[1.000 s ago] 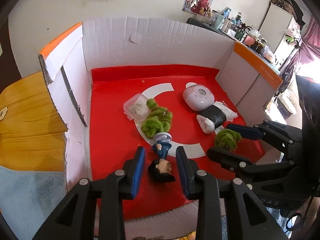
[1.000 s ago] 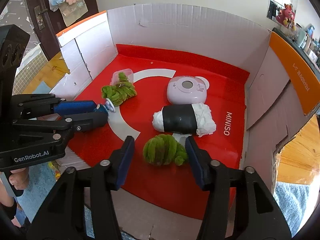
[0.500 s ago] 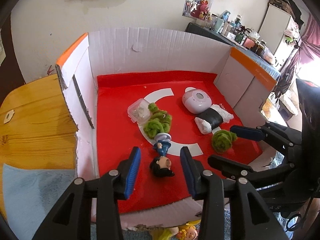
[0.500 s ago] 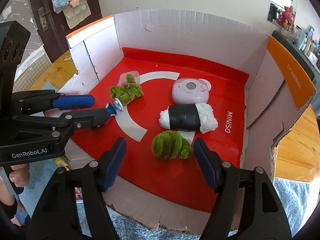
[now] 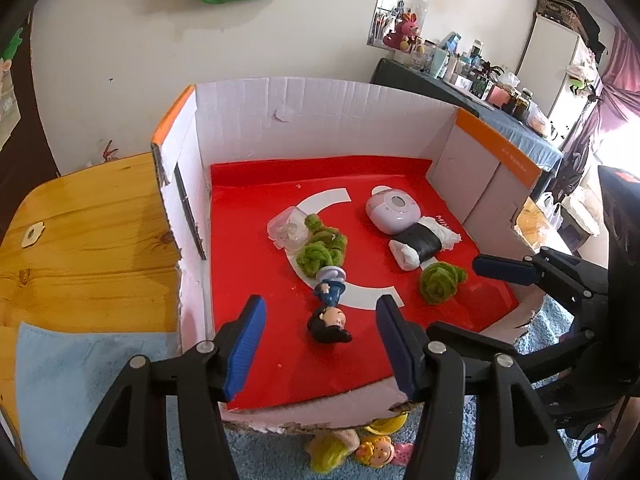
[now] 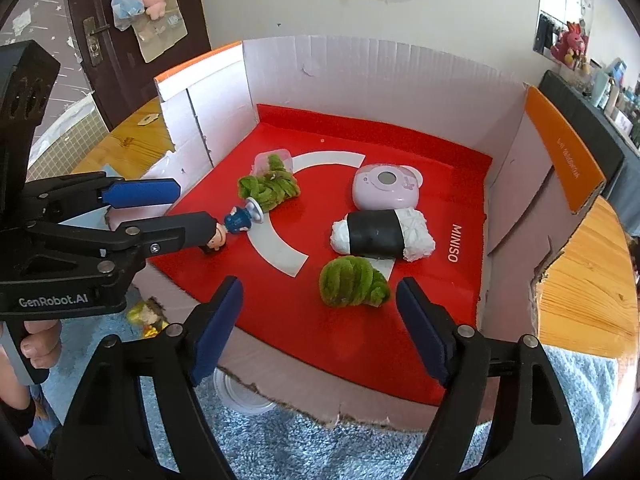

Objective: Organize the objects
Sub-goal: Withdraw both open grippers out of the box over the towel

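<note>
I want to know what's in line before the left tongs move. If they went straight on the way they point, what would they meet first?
Probably the little figurine, lying on the red mat between the opening left tongs; beyond it, a green fuzzy bundle. Depth is uncertain.

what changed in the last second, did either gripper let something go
Both let go. The left gripper is opening and has backed off the figurine, which lies free on the red mat. The right gripper is opening, clear of the green fuzzy ball. The sushi plush and pink device stayed put.
</note>
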Tool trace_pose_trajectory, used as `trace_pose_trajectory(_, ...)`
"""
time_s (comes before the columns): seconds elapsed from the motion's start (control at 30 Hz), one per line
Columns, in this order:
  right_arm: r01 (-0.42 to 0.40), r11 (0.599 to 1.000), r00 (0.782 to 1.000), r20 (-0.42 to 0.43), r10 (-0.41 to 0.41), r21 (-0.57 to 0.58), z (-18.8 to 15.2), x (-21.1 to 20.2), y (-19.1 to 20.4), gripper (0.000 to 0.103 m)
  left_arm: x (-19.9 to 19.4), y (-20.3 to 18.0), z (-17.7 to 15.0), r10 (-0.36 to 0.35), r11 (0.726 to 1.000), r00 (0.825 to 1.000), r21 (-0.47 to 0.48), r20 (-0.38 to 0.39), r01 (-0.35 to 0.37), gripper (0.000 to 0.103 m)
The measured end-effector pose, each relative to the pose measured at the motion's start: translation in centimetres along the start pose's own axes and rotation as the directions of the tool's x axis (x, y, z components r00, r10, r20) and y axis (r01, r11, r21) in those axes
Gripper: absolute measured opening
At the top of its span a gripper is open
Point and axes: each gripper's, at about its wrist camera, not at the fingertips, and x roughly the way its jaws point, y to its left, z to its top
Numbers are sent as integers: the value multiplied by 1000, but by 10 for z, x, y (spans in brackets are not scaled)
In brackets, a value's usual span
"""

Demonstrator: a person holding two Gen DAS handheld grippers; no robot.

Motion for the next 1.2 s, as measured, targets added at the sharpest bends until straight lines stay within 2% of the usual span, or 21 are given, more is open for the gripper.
trace_pose_trajectory(0.07,-1,1000,1000,8,1,1,-1,-2,2,84,-2,0,-1,3,1000,1000,0,3,-3,62)
trace_pose_trajectory(0.3,2,1000,1000,29,-2,8,-7,-11,4,88,-12,0,-3,20,1000,999,2,28,-20,72)
trace_pose_trajectory(0.37,4,1000,999,45,-5,13,-9,-16,5,94,-16,-1,-4,28,1000,999,5,40,-28,76)
trace_pose_trajectory(0.73,14,1000,995,103,-17,25,-22,-40,8,97,-28,-3,-12,40,999,997,5,60,-40,81)
trace_pose_trajectory(0.87,16,1000,993,119,-19,27,-26,-47,10,97,-33,-5,-16,44,999,997,7,69,-45,86)
trace_pose_trajectory(1.2,19,999,991,130,-22,27,-37,-57,14,98,-46,-10,-30,39,999,996,15,80,-40,89)
